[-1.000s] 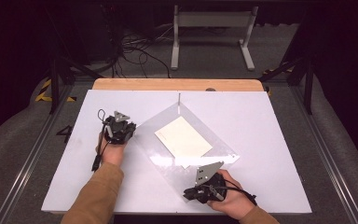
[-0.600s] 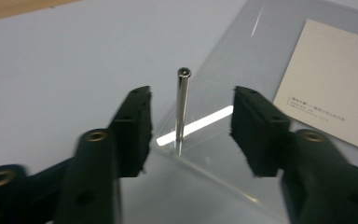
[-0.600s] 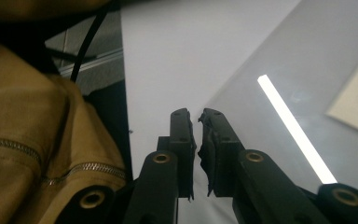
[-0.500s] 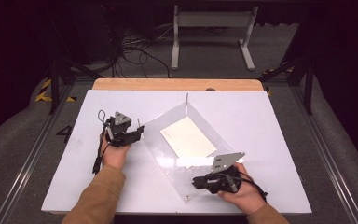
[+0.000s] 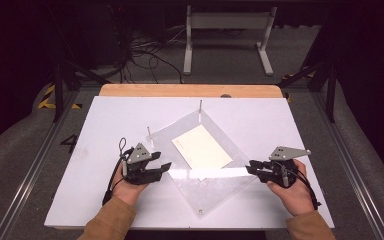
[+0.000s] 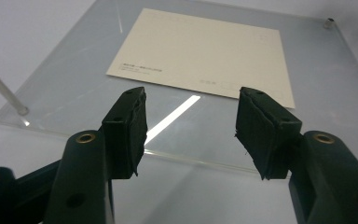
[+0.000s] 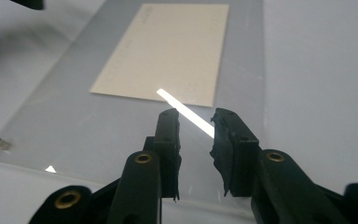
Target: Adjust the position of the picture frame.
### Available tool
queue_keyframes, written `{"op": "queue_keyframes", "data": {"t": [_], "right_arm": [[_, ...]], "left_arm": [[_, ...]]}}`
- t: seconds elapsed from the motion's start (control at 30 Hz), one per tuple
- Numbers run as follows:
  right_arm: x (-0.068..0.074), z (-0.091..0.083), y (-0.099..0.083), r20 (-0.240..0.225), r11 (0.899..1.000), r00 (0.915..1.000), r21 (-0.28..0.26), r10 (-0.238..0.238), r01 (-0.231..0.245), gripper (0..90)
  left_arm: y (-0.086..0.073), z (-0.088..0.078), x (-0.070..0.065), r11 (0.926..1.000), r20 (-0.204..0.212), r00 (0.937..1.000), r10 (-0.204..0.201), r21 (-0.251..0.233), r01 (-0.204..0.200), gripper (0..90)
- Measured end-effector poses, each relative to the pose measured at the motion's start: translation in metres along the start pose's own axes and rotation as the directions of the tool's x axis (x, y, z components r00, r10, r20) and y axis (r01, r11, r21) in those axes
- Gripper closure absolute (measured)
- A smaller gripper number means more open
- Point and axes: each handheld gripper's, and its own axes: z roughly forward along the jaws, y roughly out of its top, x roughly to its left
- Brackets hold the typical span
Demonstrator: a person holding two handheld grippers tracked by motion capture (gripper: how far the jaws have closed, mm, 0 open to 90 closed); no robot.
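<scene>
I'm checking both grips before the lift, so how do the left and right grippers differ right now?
The left gripper stands wide open; the right gripper shows a narrower gap. The left sits at the clear acrylic sheet's left edge, the right at its right corner. Both are open, holding nothing, aimed toward the cream card.

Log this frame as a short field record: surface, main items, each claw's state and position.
surface: white table
main item: clear acrylic sheet, lying flat, turned like a diamond
on sheet: cream card, printed side up
pins: thin upright pins at sheet corners
left claw: open, at the sheet's left edge, gripping nothing
right claw: open, narrower gap, at the sheet's right corner
contact: cannot tell for either
</scene>
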Motion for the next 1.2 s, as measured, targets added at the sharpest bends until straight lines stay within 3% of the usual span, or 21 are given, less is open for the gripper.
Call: {"op": "queue_keyframes", "data": {"t": [0.07,0.23,0.4,0.7,0.9,0.97,1.07,1.2], "right_arm": [[-0.006,0.000,-0.005,0.035,1.000,0.9994,0.025,0.007,-0.008,69.8],[-0.016,0.005,-0.015,0.058,0.997,0.9979,0.074,0.028,-0.032,68.8],[-0.020,0.010,-0.020,0.061,0.994,0.9974,0.096,0.038,-0.043,68.8],[-0.021,0.018,-0.024,0.054,0.992,0.9984,0.126,0.019,-0.025,76.0],[-0.018,0.018,-0.024,0.074,0.991,0.9972,0.135,0.008,-0.018,82.7],[-0.014,0.017,-0.024,0.056,0.989,0.9982,0.143,0.022,-0.029,82.8],[-0.007,0.018,-0.024,0.046,0.988,0.9989,0.151,0.007,-0.014,82.8],[0.009,0.019,-0.023,-0.008,0.985,0.9998,0.170,-0.020,0.021,82.8]], "left_arm": [[-0.002,-0.002,-0.005,0.9999,0.019,0.9998,0.011,0.003,-0.011,43.3],[-0.006,-0.004,-0.011,0.9993,0.053,0.9984,0.022,0.028,-0.023,43.2],[-0.009,-0.004,-0.010,0.9974,0.041,0.9979,0.050,0.051,-0.052,43.1],[-0.012,-0.005,0.000,0.9984,0.038,0.9992,0.009,0.055,-0.011,43.1],[-0.012,-0.005,-0.003,0.9981,0.050,0.9987,0.012,0.060,-0.015,43.1],[-0.012,-0.006,-0.006,0.9977,0.059,0.9980,0.023,0.063,-0.026,42.8],[-0.012,-0.008,-0.007,0.9976,0.062,0.9976,0.030,0.061,-0.033,42.8],[-0.013,-0.014,-0.003,0.9985,0.059,0.9981,0.019,0.050,-0.022,42.8]]}}
